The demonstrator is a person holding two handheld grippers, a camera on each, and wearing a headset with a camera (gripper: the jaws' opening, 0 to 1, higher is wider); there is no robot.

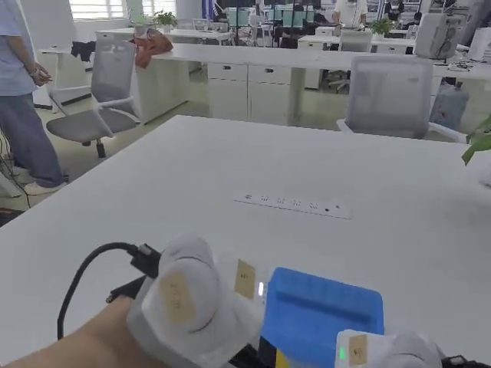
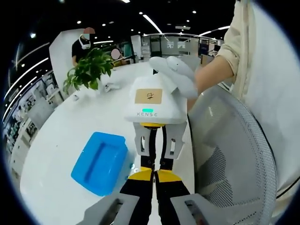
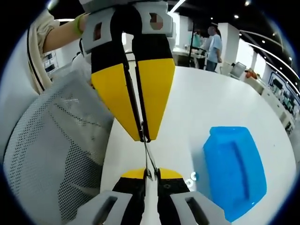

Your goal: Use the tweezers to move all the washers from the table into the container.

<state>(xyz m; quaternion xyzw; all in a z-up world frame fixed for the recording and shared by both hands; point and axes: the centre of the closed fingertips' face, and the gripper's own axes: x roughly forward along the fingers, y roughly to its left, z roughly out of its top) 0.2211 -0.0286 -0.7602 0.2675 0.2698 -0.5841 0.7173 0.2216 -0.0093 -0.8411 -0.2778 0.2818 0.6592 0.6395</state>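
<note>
Your left gripper (image 3: 143,133) and right gripper (image 3: 150,176) meet tip to tip, both clamped on the tweezers (image 3: 147,154). The washers (image 3: 192,178) lie on the bench (image 3: 187,108), just beside the blue container (image 3: 236,168) near its front edge.

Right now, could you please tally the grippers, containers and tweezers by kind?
Grippers: 2, the left gripper and the right gripper
Blue container: 1
Tweezers: 1
Total: 4
</note>
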